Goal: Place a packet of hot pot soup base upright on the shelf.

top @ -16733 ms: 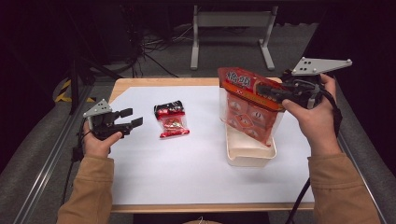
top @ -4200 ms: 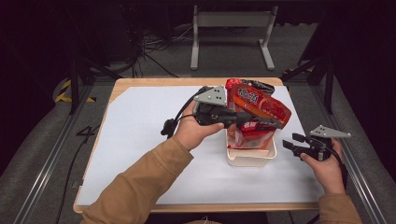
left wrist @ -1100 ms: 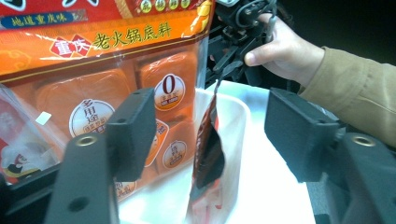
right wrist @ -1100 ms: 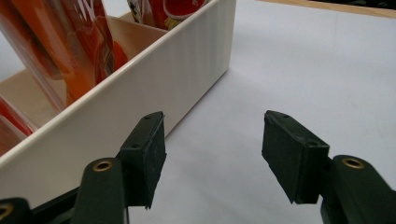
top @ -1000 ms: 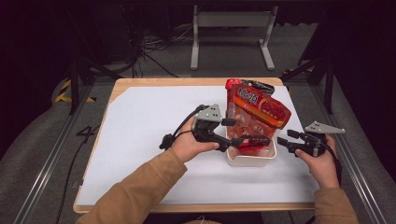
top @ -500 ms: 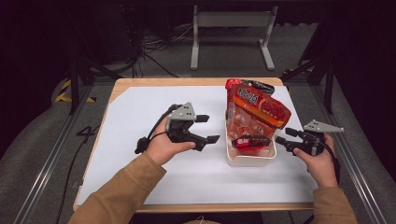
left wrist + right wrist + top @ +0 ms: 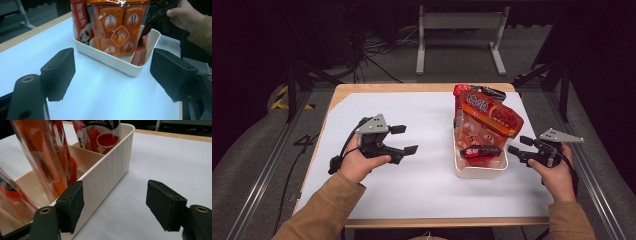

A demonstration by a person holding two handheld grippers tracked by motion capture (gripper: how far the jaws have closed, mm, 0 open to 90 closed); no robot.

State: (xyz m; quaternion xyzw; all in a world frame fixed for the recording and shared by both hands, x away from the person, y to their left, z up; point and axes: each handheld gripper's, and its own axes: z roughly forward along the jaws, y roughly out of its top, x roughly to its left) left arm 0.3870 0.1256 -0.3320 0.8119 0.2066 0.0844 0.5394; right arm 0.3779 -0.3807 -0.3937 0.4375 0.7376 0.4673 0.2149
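Note:
A tall orange snack bag stands in a white bin at the table's right. A small red and black packet leans in the bin's near end. My left gripper hovers open over the white table left of the bin; its jaws have just been opening and nothing is between them. From it I see the bag, the packet and the bin. My right gripper is just right of the bin, jaws just opening wider, empty, beside the bin wall.
The table top is a white sheet with a wooden edge. The floor beyond holds a metal stand and cables. In the left gripper view the other hand is behind the bin.
My left gripper has pulled back leftward from the bin, leaving the small packet inside it. The right hand has kept still, its jaws a little wider.

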